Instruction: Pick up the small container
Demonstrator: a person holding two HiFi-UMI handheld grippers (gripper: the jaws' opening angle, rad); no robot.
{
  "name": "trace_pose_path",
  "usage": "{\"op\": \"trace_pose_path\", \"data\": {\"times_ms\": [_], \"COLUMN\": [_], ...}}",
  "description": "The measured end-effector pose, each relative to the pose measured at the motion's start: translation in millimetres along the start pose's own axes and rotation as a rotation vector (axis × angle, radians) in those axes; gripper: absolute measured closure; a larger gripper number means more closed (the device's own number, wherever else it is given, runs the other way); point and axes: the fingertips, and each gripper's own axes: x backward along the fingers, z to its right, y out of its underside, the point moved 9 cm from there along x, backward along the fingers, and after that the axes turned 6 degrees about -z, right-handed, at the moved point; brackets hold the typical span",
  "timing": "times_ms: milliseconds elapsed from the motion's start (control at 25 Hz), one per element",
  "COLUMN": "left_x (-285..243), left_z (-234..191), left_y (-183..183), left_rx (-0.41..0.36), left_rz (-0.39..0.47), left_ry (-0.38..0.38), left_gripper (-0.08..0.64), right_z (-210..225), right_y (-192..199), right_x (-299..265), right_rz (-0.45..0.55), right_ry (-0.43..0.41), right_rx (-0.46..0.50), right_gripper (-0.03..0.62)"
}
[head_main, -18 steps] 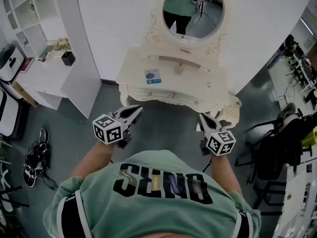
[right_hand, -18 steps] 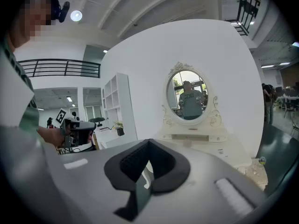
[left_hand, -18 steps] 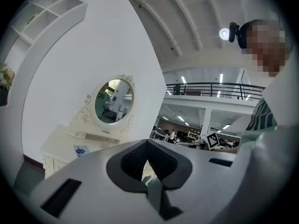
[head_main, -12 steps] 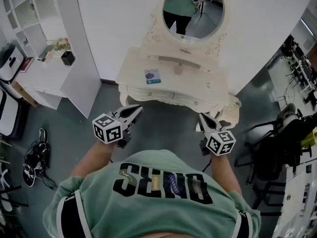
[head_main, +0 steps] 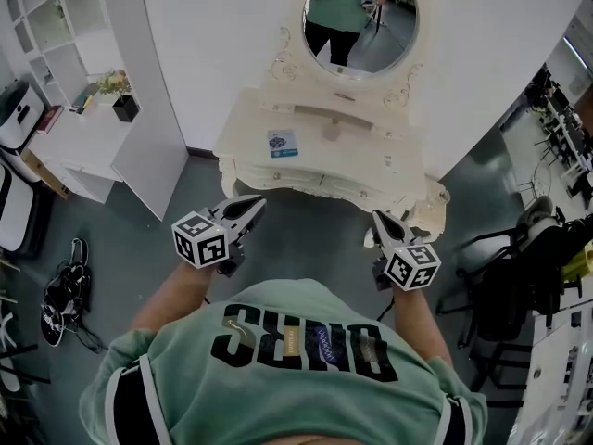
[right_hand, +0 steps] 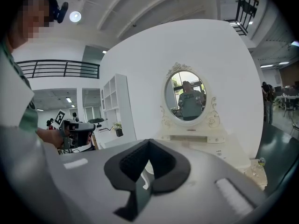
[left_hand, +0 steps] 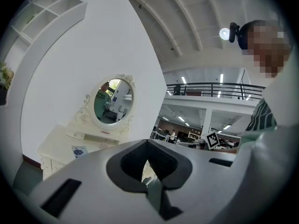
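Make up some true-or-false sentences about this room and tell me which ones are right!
1. The mirror above the dressing table is oval. True.
2. The left gripper is holding the small container. False: its jaws are shut on nothing, and the container sits on the dressing table.
3. A potted plant stands on the white shelf unit at the left. True.
4. The right gripper is touching the mirror. False: it is held in front of the table, shut and empty.
5. The shoes lie on the dressing table. False: they lie on the floor at the left.
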Motion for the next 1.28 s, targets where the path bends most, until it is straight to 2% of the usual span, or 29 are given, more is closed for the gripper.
{"op": "trace_pose_path", "data": {"times_ms": [600, 920, 1120, 1280], "left_x": [-37, -63, -71, -77], "left_z": [47, 76, 71, 46], "left_y": [4, 18, 18, 17], "left_rx": [-0.014, -0.014, -0.016, 0.003], "left_rz": [0.062, 0.053, 0.042, 0.034], "left_ry": [-0.083, -0.108, -0.107, -0.097], "left_gripper": [0.555, 0.555, 0.555, 0.555], "right_z": [47, 73, 80, 85], "right_y": [-3, 0, 3, 3], "right_x": [32, 48, 37, 16], "right_rz": [-0.009, -0.008, -0.016, -0.023], "right_ry": [-0.073, -0.108, -0.120, -0.111], "right_rx": [0.049, 0.059, 0.053, 0.044], "right_gripper": [0.584, 0.584, 0.584, 0.584]}}
